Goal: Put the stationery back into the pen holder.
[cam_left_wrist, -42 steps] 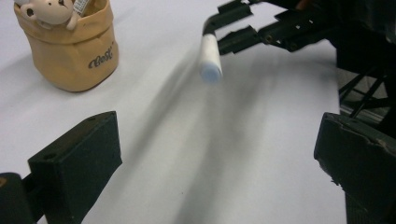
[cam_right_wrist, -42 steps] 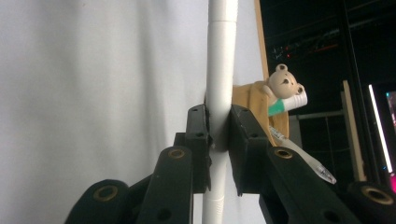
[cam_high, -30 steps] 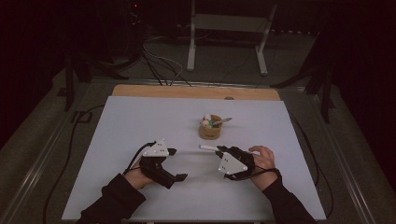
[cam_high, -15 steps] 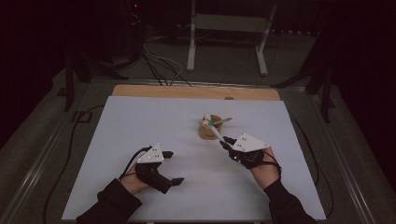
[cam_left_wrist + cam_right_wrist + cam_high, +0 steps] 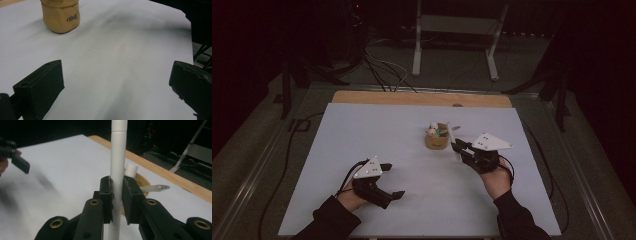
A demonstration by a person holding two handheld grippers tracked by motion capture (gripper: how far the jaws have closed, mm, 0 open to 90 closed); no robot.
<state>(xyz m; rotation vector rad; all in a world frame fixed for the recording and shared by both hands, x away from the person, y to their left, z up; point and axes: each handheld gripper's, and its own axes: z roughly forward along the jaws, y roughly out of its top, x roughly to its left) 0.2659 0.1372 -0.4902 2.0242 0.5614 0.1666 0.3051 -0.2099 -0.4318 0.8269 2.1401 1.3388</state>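
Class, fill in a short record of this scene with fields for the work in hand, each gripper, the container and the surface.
Work in hand: white pen carried beside the tan cup
Right gripper: shut on the white pen, which stands upright between its jaws
Left gripper: open, nothing between its jaws, low over the table
Tan cup: upright, several small items standing in it
Surface: white table top, wooden strip along its far edge
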